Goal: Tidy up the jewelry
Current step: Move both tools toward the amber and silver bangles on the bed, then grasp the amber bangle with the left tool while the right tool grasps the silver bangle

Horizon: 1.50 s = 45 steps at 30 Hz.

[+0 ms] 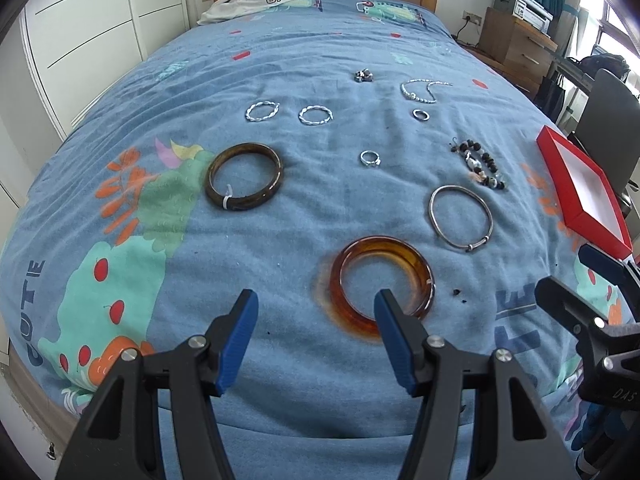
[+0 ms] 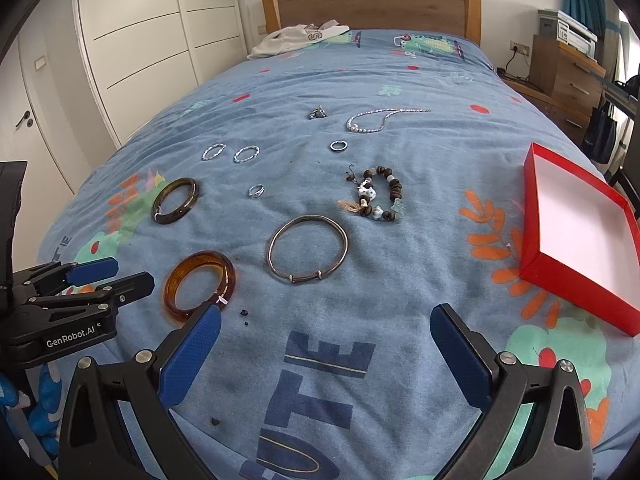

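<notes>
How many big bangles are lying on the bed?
3. An amber bangle lies nearest the left tool; a dark brown bangle sits further left; a thin silver bangle lies toward the red box. None seems hidden.

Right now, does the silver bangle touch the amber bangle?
Apart. The right wrist view shows blue blanket between the silver bangle and the amber bangle.

amber bangle point(image 1: 382, 284) flat on blanket, nearest | silver bangle point(image 1: 460, 211) flat beside it | dark bangle point(image 1: 244, 176) flat, left | red box point(image 2: 580, 240) open, right edge
</notes>
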Each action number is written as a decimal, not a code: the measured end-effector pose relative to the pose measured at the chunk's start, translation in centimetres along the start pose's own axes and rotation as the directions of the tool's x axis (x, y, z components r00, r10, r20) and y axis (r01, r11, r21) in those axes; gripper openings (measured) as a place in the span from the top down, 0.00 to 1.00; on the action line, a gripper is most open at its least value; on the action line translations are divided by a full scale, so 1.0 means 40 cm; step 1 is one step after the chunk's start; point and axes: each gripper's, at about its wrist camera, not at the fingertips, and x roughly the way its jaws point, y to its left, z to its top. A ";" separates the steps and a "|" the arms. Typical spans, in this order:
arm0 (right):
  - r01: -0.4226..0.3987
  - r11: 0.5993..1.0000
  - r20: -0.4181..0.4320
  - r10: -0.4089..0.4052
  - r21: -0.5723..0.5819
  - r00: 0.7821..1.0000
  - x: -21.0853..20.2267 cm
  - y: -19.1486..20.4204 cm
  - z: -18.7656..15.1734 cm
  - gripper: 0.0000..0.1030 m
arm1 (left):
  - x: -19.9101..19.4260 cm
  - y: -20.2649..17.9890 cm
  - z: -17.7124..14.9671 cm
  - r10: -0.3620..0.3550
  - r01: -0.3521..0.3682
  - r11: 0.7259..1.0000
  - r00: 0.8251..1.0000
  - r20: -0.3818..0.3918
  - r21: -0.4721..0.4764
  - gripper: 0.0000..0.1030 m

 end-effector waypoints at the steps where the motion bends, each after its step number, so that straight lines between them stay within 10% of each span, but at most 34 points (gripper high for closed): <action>1: -0.002 1.000 -0.001 0.002 0.000 1.000 0.002 0.001 0.002 0.01 | 0.004 0.001 0.000 -0.003 0.003 1.000 1.000 -0.005 -0.001 0.43; 45: -0.060 0.997 0.007 0.060 0.037 0.998 -0.011 -0.022 0.041 0.06 | 0.003 0.025 -0.011 -0.020 0.023 0.999 0.998 -0.062 0.037 0.43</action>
